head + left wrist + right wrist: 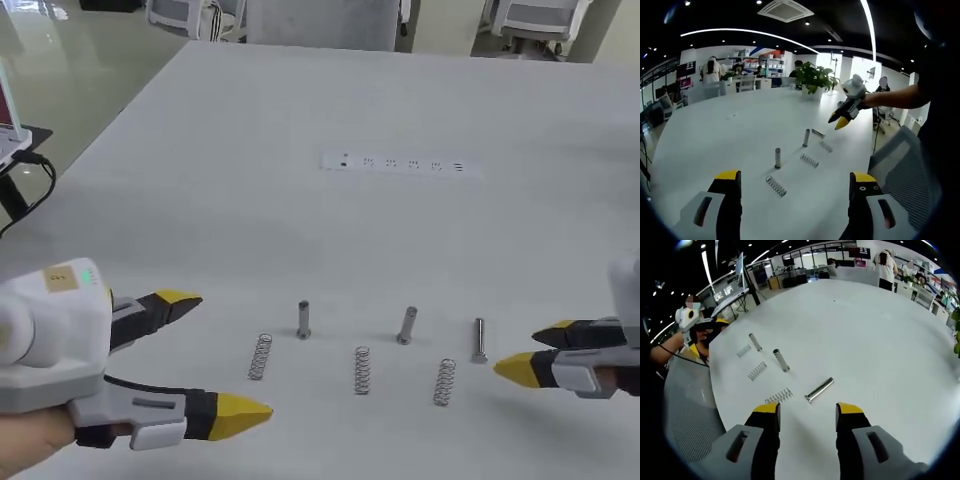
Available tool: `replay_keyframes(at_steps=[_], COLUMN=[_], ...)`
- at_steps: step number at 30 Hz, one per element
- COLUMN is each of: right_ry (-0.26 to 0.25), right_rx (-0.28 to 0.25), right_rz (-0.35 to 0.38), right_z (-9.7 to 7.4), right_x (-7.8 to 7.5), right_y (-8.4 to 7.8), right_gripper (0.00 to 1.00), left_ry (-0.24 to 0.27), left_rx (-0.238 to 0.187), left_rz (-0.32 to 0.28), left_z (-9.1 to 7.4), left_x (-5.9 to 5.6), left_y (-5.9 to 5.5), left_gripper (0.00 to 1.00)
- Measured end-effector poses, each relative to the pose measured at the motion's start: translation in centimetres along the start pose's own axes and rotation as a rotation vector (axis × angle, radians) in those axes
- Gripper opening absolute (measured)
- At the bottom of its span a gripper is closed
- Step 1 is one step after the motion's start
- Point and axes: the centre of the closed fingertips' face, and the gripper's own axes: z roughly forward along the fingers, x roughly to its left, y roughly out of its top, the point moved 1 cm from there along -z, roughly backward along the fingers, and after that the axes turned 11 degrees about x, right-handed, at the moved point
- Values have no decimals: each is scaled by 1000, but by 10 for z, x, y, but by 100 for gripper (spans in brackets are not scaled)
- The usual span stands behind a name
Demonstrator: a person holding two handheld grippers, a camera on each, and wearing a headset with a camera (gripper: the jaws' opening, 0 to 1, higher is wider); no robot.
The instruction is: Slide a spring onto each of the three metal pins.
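The left tongs [230,354] are nearest, low on the person's left, jaws spread wide with nothing between them. The right tongs [522,352] reach in from the other side, jaws likewise apart and empty.

On the table [200,200] between the two pairs, three springs lie in a row. The left spring [260,357] is just ahead of the left tongs' tips, the middle spring [362,370] lies about midway, and the right spring [444,382] is near the right tongs' lower tip. Just beyond them the left pin [303,319] and middle pin [406,325] stand upright. The right pin [479,340] lies on its side, close before the right tongs. No pin wears a spring yet. Farther off sits a power strip [400,164].

The springs look light, thin-wired and bouncy. Pinched hard, they would likely squash or flick away. A gentle hold across the coils near one end, leaving the other end open, seems best. The pins look stiff, smooth and slippery. The lying one may roll, and is best taken near one end, leaving the shaft free.
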Motion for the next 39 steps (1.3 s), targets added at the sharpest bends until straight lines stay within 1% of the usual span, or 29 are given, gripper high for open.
replay_keyframes(at_steps=[4,7,13,14,17,19,23,24,29,32,39], right_ry=[-5,-3,-12,-7,-13,-22,-19,-17,-33,-22,-41], right_rx=[7,33,55,65,81,89,106,115,156,157,181], right_rz=[31,53,64,70,80,86,137,156,196,214,224], right_z=[3,7,14,16,20,22,26,27,35,37,44], right_x=[-4,-5,-5,-5,-6,-9,-14,-16,-24,-24,-26], right_y=[7,11,20,21,24,24,24,23,17,18,18], right_gripper=[40,37,33,32,29,28,25,24,21,20,20], left_ry=[-4,-5,-6,-7,-8,-8,-7,-7,-5,-5,-8], left_rx=[5,4,9,10,14,16,20,24,25,25,17], left_rz=[3,0,0,0,1,-1,-1,-1,0,0,-2], left_z=[0,-1,-1,-2,-2,-2,-2,-2,-2,-2,-1], left_x=[0,1,1,1,1,1,1,1,2,2,4], left_y=[0,0,-2,-2,-4,-5,-6,-7,-9,-9,-7], left_gripper=[85,85,84,84,83,83,82,82,82,82,82])
